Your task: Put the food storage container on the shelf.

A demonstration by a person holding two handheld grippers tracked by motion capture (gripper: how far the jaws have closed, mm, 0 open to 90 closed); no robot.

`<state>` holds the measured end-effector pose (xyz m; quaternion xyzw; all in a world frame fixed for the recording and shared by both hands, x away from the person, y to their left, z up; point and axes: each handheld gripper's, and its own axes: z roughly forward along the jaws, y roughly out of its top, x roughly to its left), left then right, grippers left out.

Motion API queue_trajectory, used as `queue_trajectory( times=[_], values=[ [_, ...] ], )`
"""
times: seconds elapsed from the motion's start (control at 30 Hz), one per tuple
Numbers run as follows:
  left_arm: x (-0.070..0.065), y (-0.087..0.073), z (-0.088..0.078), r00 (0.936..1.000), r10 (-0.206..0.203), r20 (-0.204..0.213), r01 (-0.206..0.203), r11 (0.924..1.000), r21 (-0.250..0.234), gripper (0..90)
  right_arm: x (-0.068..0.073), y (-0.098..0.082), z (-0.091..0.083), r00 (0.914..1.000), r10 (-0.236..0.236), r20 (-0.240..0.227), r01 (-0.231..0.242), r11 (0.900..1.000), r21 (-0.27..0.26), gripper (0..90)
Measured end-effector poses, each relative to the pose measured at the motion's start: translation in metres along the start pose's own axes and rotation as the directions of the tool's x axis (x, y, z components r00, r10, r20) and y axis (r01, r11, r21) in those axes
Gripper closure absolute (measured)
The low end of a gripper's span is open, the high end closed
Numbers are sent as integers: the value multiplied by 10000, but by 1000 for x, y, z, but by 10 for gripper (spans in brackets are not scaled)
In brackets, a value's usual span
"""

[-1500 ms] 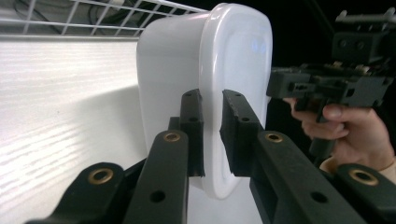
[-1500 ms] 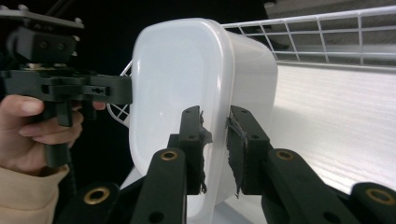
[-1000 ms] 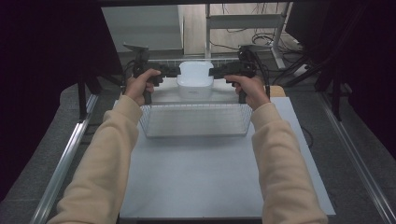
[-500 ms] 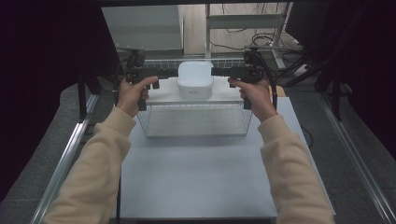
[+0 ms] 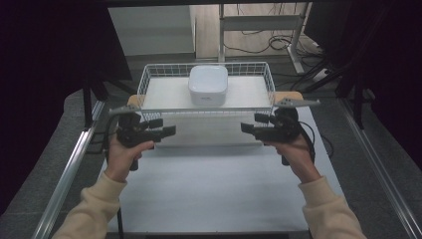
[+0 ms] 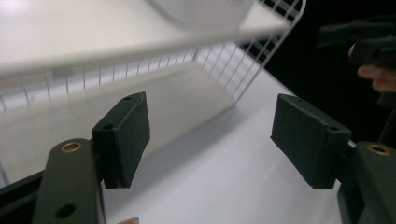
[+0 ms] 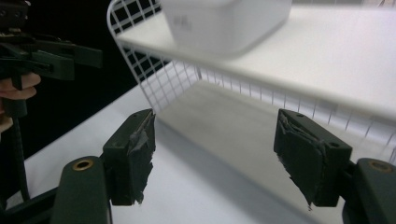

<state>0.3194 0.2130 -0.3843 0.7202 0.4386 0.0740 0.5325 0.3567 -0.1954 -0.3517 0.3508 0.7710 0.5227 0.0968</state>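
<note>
On the far half of the white table (image 5: 209,194) sits the wire basket (image 5: 206,107), a white square container (image 5: 208,84) resting on the tray inside it, toward the far side. Near its front left corner hovers the left gripper (image 5: 166,128), jaws spread wide after just opening, nothing between them. Near the front right corner, the right gripper (image 5: 247,124) mirrors it, jaws also freshly parted and empty. Both point inward at each other, just clear of the basket's near wall.
</note>
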Motion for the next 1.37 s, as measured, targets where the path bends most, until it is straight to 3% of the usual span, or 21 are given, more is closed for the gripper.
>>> queue_trajectory(
  times=[0.2, 0.27, 0.3, 0.33, 0.37, 0.4, 0.53, 0.77, 0.9, 1.1, 1.37],
  values=[
    [-7, -45, -1, 9988, 280, -411, -267, 9991, 332, 278, 3, -48, -7, 9996, -137, 260, 130, 9995, 286, 288],
    [-7, -50, -1, 9985, 301, -467, -285, 9990, 334, 280, 5, -62, -9, 9990, -243, 375, 228, 9989, 399, 288],
    [-9, -66, 1, 9977, 453, -514, -422, 9973, 595, 279, 5, -72, -9, 9988, -254, 425, 234, 9986, 473, 288],
    [-9, -66, 1, 9977, 453, -514, -422, 9973, 595, 279, 5, -72, -9, 9988, -254, 425, 234, 9986, 473, 288],
    [-9, -74, 2, 9974, 483, -532, -444, 9964, 725, 279, 7, -89, -9, 9985, -267, 487, 233, 9974, 681, 289],
    [-10, -84, 4, 9968, 568, -558, -510, 9937, 997, 278, 7, -95, -9, 9981, -313, 524, 272, 9967, 770, 288],
    [-10, -96, 7, 9960, 602, -664, -517, 9910, 1233, 277, 6, -117, -6, 9971, -351, 676, 268, 9925, 1194, 288],
    [-1, -125, 12, 9942, 374, -1011, -190, 9839, 1778, 278, 1, -152, 2, 9952, -82, 975, -94, 9840, 1782, 288],
    [2, -131, 16, 9930, 425, -1105, -184, 9774, 2107, 272, -1, -159, 6, 9934, -124, 1142, -102, 9806, 1957, 288],
    [2, -130, 15, 9930, 402, -1107, -170, 9790, 2031, 272, -2, -157, 1, 9924, -225, 1209, 46, 9892, 1467, 280],
    [3, -131, 16, 9915, 507, -1199, -254, 9786, 2044, 267, -1, -156, 1, 9890, -587, 1359, 420, 9916, 1226, 228]
  ],
)
